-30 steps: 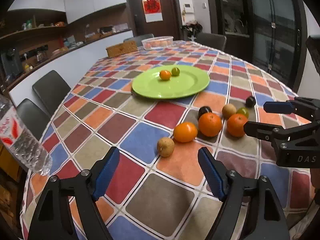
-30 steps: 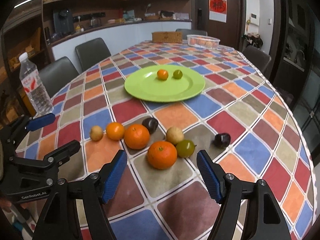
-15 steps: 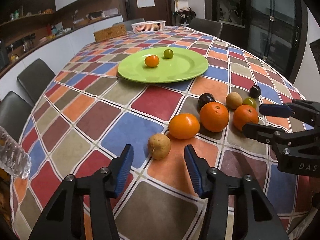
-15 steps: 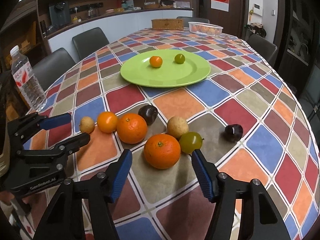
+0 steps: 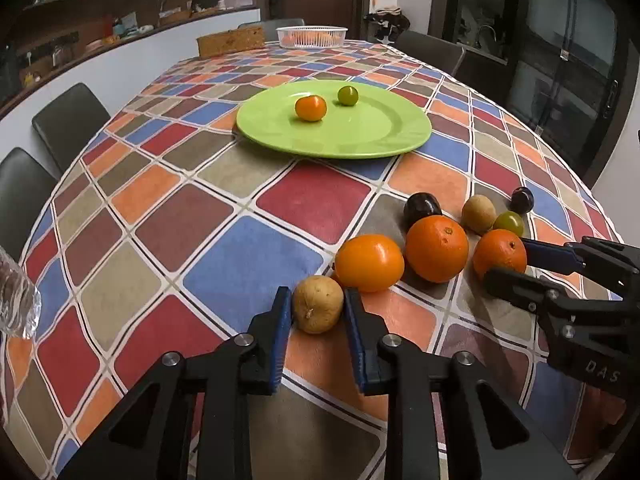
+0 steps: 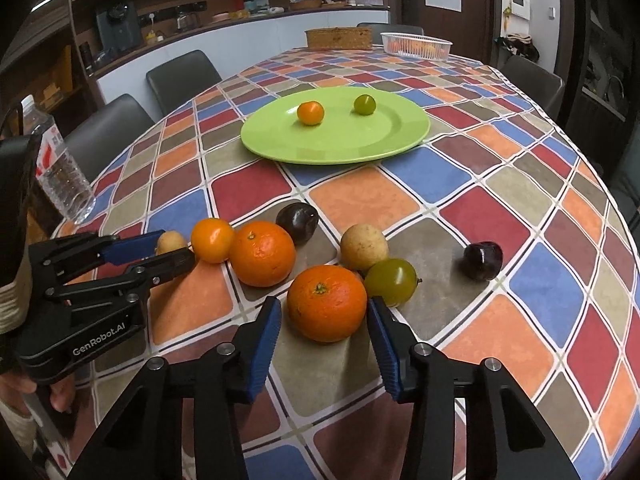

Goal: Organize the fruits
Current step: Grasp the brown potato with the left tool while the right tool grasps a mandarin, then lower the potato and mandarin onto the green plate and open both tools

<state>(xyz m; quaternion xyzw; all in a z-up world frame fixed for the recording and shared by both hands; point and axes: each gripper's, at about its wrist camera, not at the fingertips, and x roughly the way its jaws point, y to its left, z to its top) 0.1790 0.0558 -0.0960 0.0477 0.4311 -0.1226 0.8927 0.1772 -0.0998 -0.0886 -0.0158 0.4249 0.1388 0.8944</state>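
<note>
A small tan fruit [image 5: 318,304] sits on the bench [image 5: 248,256], clenched between the left gripper's [image 5: 316,310] fingers. Just beside it lie the other loose fruits. The right gripper's [image 6: 325,320] fingers are closing around an orange [image 6: 327,302], not visibly pressing it. Beyond, the green plate [image 6: 380,140] holds a small orange fruit [image 6: 310,113] and a green fruit [image 6: 364,104].

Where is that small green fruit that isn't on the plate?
In the right wrist view, the green fruit lies on the tablecloth, touching the near orange on its right, just before the tan fruit.
</note>
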